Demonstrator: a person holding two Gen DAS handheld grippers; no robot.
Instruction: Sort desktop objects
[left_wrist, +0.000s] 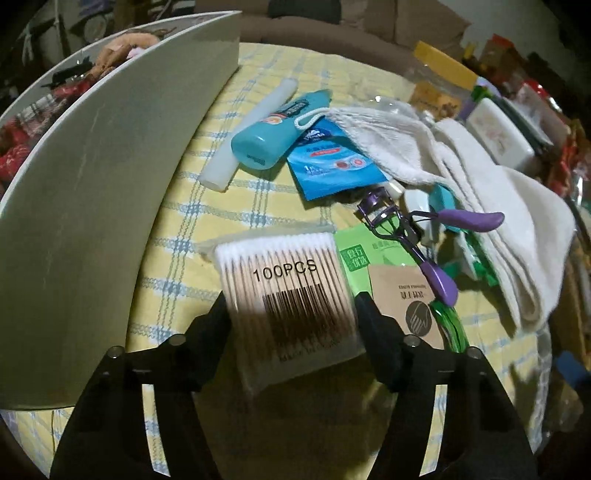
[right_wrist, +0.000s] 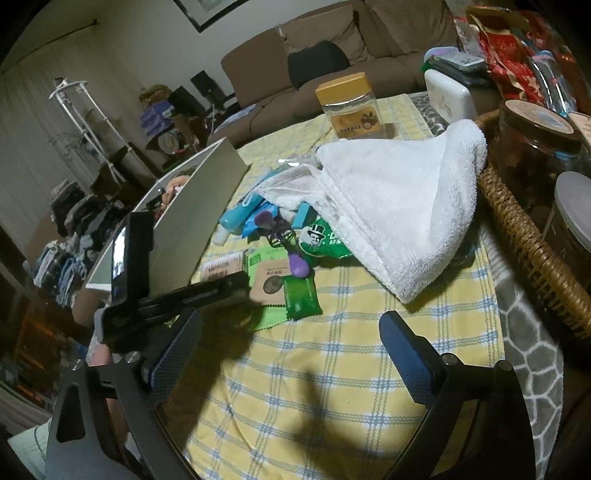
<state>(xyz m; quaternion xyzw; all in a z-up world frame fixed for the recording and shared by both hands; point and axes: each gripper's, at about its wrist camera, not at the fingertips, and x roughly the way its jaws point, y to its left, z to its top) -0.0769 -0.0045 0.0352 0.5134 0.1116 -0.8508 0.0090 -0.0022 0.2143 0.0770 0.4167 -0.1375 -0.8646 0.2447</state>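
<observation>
Left gripper clamps the cotton swab pack; right gripper wide, empty. White bin at nine o'clock; most clutter unsorted, judging by the pile.

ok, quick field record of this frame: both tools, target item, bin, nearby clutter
left tool: jaws astride the cotton swab pack, pads at its two sides; firm squeeze not confirmed
right tool: open, empty, above bare checked tablecloth
bin: white box on the left side of the left wrist view, beside the pack
clutter: teal tube, blue sachet, purple eyelash curler, brown packet, white towel
background: yellow-lidded jar, wicker basket
</observation>
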